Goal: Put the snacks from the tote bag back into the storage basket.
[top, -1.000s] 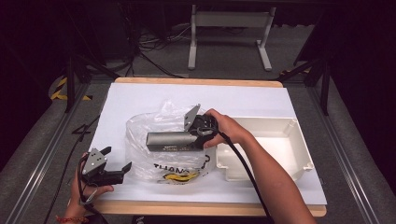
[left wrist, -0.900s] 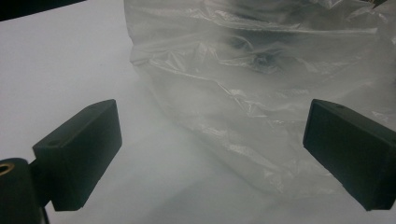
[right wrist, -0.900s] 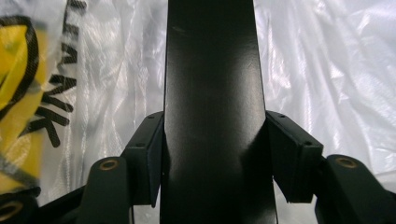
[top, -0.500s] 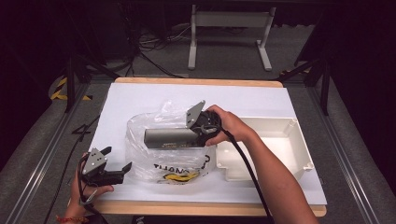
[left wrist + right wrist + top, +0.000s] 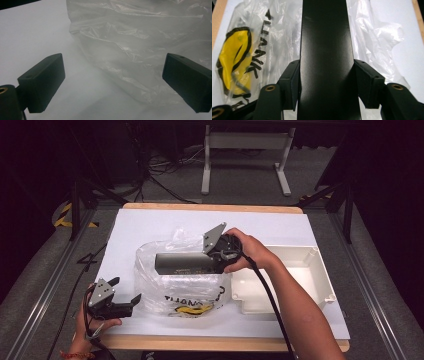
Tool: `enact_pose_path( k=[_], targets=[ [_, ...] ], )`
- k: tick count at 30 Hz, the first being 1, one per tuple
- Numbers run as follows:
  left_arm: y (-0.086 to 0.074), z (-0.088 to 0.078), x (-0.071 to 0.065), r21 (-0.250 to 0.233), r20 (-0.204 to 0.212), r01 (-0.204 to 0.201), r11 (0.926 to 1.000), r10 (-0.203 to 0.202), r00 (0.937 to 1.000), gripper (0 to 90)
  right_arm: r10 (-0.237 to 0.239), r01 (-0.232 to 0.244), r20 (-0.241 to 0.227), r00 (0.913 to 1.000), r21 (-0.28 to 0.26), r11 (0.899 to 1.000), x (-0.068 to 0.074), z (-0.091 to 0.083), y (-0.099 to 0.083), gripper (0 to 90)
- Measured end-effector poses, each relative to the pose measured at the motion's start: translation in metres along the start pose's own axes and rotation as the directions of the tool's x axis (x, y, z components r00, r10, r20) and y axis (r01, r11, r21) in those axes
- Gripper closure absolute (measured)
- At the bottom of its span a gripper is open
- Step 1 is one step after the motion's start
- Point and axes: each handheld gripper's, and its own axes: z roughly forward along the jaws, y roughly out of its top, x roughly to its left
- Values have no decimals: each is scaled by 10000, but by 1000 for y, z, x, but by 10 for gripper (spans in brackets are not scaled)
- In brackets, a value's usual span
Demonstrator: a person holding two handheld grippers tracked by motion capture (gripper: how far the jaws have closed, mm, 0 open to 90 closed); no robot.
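**Over the plastic bag, a dark bar in the right gripper's clamp**

Above the plastic bag [image 5: 182, 285] the long dark bar [image 5: 182, 263] lies level, pinched at one end by the right gripper [image 5: 325, 82], jaws pressed on both its sides. Beside the bag's right edge sits the white tray [image 5: 320, 270]. Near the bag's left edge the left gripper [image 5: 113, 82] waits, jaws spread, gripping nothing.
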Motion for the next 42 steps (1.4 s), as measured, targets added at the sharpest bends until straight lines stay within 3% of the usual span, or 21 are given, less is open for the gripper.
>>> enact_pose_path(
  k=[24,42],
  targets=[
    [0,0,0,74,-28,-22,10000,23,10000,53,-39,49,302,9995,-326,9995,8,-40,-16,431],
    [0,1,-1,128,-37,-1,9999,1,10000,53,377,-349,719,9967,-400,9986,19,-94,-69,431]
  ],
)
